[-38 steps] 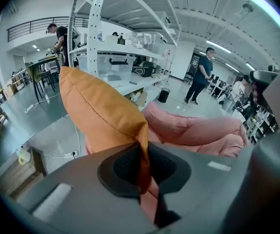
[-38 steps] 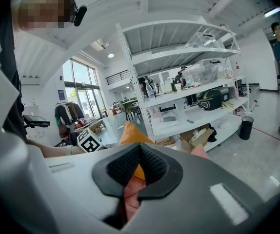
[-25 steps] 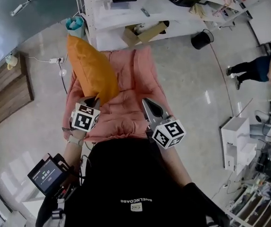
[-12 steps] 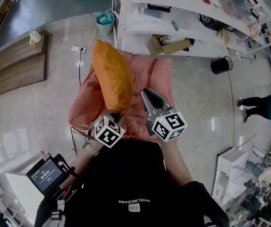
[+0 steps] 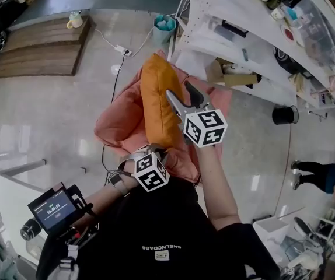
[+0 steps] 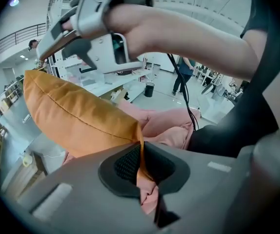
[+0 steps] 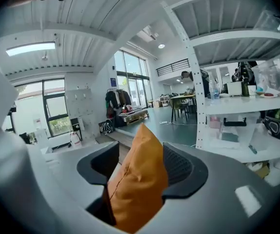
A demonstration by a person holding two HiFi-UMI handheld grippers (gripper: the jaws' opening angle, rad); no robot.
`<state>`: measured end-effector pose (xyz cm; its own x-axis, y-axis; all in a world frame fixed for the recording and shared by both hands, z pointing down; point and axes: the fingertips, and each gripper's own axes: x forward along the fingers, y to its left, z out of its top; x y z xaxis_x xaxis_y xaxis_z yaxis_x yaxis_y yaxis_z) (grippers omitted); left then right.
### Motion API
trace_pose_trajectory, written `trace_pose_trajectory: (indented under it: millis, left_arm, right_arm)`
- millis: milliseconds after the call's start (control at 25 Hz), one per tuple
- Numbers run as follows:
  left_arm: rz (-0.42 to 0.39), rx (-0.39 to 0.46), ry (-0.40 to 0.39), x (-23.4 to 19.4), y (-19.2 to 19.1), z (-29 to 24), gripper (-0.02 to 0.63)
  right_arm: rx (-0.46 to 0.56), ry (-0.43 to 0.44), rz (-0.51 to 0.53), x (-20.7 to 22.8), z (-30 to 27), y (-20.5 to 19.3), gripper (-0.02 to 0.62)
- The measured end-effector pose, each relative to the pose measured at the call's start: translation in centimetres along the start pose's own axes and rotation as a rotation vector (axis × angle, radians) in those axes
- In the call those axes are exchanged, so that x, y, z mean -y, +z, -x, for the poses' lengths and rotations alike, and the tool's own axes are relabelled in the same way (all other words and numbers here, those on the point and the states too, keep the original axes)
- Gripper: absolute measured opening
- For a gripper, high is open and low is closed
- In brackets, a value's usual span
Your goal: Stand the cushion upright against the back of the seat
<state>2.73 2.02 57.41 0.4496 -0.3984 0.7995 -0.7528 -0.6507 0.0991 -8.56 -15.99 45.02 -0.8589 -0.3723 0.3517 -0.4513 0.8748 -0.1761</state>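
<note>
An orange cushion (image 5: 157,95) stands on edge over the pink padded seat (image 5: 116,127). My left gripper (image 5: 156,151) is shut on the cushion's lower corner, with the orange fabric (image 6: 71,113) pinched between its pads (image 6: 125,162). My right gripper (image 5: 183,96) is at the cushion's upper side. Its jaws have just been opening and now stand apart with the cushion's corner (image 7: 137,179) between them. One pad (image 7: 179,167) touches the fabric and the other stands clear. The pink seat (image 6: 171,126) lies behind the cushion.
White shelving (image 5: 243,34) stands right behind the seat, with a teal bin (image 5: 164,23) at its end and a black bin (image 5: 284,114) further right. A cable (image 5: 116,69) runs across the floor. A wooden platform (image 5: 39,51) is at far left. A person (image 5: 325,177) stands at right.
My right gripper has moved from the seat's near end up to the cushion and opened around its edge. My left gripper has kept its hold on the corner. The view has swung.
</note>
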Motion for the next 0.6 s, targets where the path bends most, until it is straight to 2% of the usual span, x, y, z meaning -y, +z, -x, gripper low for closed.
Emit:
trace_pose_trajectory:
  millis: [120, 200, 320, 600]
  left_arm:
    - [0.011, 0.004, 0.000, 0.0, 0.1, -0.3, 0.037]
    - [0.017, 0.002, -0.002, -0.3, 0.0, -0.5, 0.037]
    - [0.010, -0.003, -0.001, -0.5, 0.1, -0.8, 0.037]
    - [0.021, 0.018, -0.006, -0.5, 0.3, -0.6, 0.035]
  right_arm:
    - [-0.052, 0.025, 0.078, 0.0, -3.9, 1.1, 0.317]
    - [-0.099, 0.049, 0.129, 0.0, -6.5, 1.5, 0.389]
    - [-0.179, 0.085, 0.179, -0.2, -9.6, 1.4, 0.435]
    - [-0.372, 0.105, 0.241, 0.1, -14.6, -2.0, 0.443]
